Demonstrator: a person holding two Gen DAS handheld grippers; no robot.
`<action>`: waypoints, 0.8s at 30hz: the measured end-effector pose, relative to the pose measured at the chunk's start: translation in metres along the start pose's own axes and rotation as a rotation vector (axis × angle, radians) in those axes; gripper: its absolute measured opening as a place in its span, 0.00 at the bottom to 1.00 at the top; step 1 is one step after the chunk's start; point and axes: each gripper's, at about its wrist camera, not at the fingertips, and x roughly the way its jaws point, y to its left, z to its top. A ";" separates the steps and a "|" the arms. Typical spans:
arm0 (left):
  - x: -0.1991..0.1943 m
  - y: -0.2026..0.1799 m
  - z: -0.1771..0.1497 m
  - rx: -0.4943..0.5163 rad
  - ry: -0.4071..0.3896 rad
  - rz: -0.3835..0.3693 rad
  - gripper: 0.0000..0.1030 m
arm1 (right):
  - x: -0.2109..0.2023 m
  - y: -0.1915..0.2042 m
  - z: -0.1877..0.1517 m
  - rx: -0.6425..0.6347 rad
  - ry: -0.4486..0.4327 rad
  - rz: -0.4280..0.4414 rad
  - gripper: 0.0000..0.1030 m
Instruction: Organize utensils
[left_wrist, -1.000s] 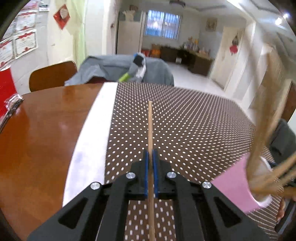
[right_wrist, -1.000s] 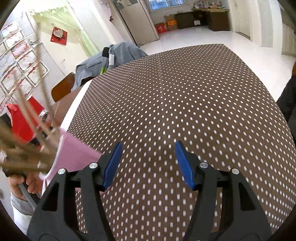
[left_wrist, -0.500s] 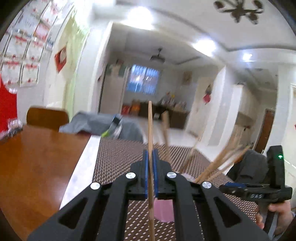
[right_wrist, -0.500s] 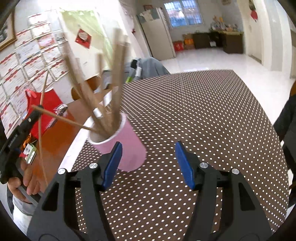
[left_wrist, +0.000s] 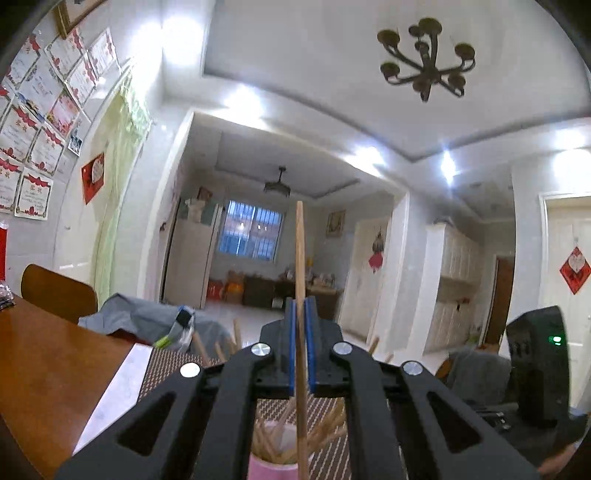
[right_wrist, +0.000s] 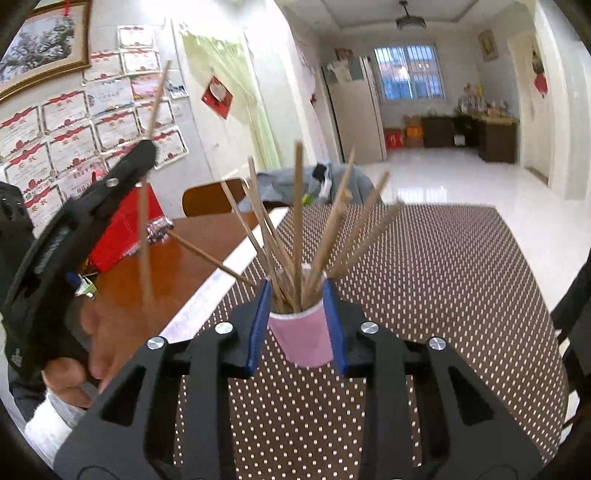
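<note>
The left tool (left_wrist: 301, 347) is pinching a single wooden chopstick (left_wrist: 300, 258) between its blue pads, jaws pressed tight against the stick. In the left wrist view the chopstick is standing nearly upright, its upper end rising well above the tool tips and its lower part running down past the pads toward the pink paper cup (left_wrist: 275, 467), whose rim is showing just below the tool. From the right wrist view the same tool (right_wrist: 142, 162) is hanging to the left of the cup and well above the surface, gripped by the person's left hand (right_wrist: 79, 354), with the chopstick (right_wrist: 146, 236) tilting slightly and its lower tip apart from the cup.

The right tool (right_wrist: 295, 299) is closing on the pink paper cup (right_wrist: 303, 341), a blue pad sitting against each side of the cup wall near the rim. The cup is standing on the brown dotted tablecloth (right_wrist: 424, 295) and is holding a bundle of chopsticks (right_wrist: 297, 229) that are fanning outward in several directions.

The tablecloth is covering most of the wooden surface (right_wrist: 173, 266), with bare wood showing at the left. A red box (right_wrist: 122, 229) is lying on that bare wood, and a chair (right_wrist: 214, 197) with a grey garment (right_wrist: 343, 181) beside it is standing at the far edge.
</note>
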 end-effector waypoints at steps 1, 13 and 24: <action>0.002 0.000 0.000 -0.005 -0.013 0.000 0.05 | -0.002 0.001 0.003 -0.002 -0.015 0.004 0.29; 0.042 0.004 -0.021 -0.041 -0.053 0.035 0.05 | 0.022 0.005 0.021 -0.045 -0.062 0.057 0.10; 0.060 0.005 -0.031 -0.040 -0.089 0.089 0.05 | 0.039 -0.004 0.028 -0.035 -0.072 0.081 0.10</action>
